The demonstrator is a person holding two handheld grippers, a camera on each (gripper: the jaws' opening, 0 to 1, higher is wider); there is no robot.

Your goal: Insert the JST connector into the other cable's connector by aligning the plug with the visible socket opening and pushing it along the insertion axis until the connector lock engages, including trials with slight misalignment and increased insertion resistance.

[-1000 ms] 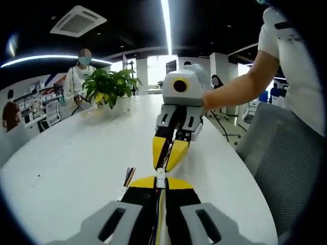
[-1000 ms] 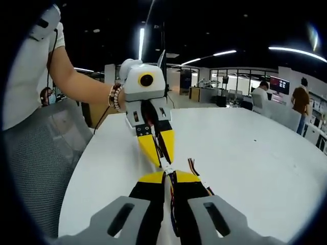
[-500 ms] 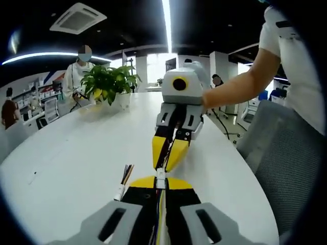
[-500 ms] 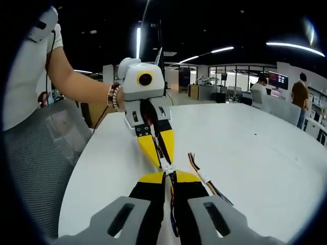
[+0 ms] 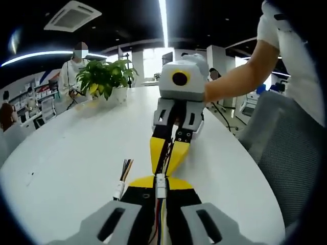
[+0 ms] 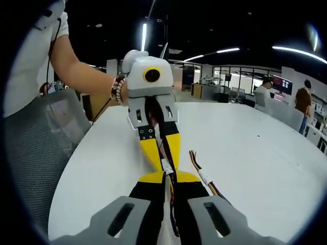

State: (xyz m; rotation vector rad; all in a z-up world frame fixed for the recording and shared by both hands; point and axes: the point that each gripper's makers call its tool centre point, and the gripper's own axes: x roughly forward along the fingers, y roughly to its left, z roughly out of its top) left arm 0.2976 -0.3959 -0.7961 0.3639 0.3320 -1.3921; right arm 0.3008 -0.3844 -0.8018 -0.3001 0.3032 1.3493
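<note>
Bright office light, strong fisheye warp in both views.
Long white ceiling strip light (image 5: 164, 14) blows out w/ glare in left gripper view; thinner strip lights (image 6: 294, 49) glow overhead in right gripper view, ceiling otherwise dark. Glossy white oval table (image 5: 76, 148) evenly lit, soft reflections, only faint shadows. Foreground sharp; distant room bkgd soft, lacks detail. Straight lines bow hard toward edges. Bright window (image 5: 153, 62) at far end washed out.

White table (image 5: 76, 148) (spare cable (image 5: 122, 176), plant (image 5: 104, 81))
</note>
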